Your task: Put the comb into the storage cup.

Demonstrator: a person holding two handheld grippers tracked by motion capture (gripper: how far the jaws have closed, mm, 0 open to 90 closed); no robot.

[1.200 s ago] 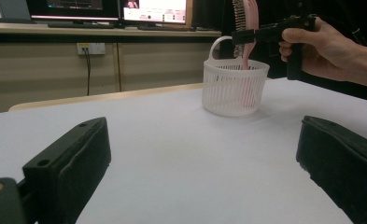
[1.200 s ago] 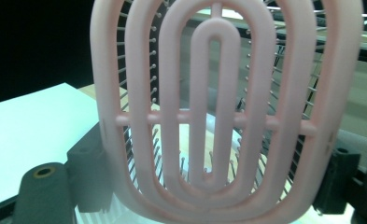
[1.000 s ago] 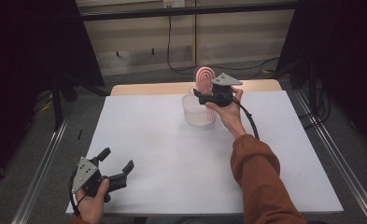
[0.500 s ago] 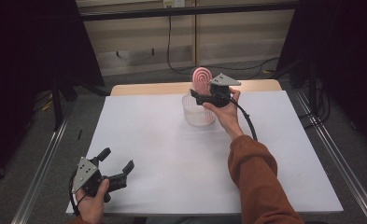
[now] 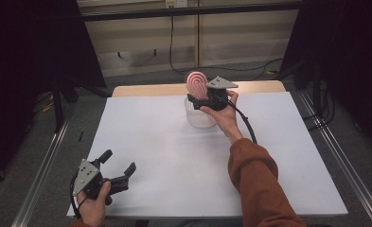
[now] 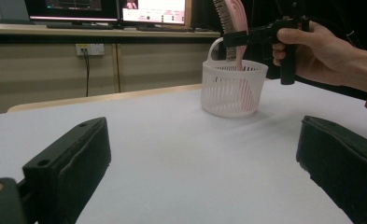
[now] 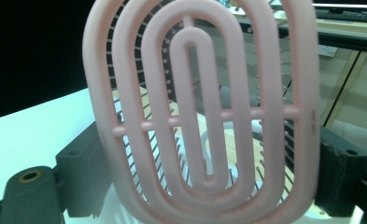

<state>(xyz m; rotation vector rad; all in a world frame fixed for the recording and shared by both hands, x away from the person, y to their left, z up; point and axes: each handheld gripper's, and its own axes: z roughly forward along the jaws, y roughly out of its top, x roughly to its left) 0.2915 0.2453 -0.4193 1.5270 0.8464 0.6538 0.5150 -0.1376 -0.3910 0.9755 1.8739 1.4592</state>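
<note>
Your right tongs (image 5: pixel 199 100), jaws just widening, seemingly bracket the pink brush (image 5: pixel 196 84) in the basket (image 5: pixel 200 117) at upper centre; left tongs (image 5: pixel 119 169) gape empty

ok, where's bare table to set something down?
Bare: the wide white table between the left gripper and the white basket, plus the far-left corner and the strip right of the forearm. Crowded: the far middle, where the right gripper flanks the pink hairbrush standing in the basket.

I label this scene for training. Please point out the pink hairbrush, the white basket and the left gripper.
pink hairbrush (image 7: pixel 204 116): right gripper view, centre of its ribbed back.
white basket (image 6: pixel 232 91): left gripper view, slotted front wall.
left gripper (image 5: pixel 119 166): high view, midway between its open jaws.
</note>
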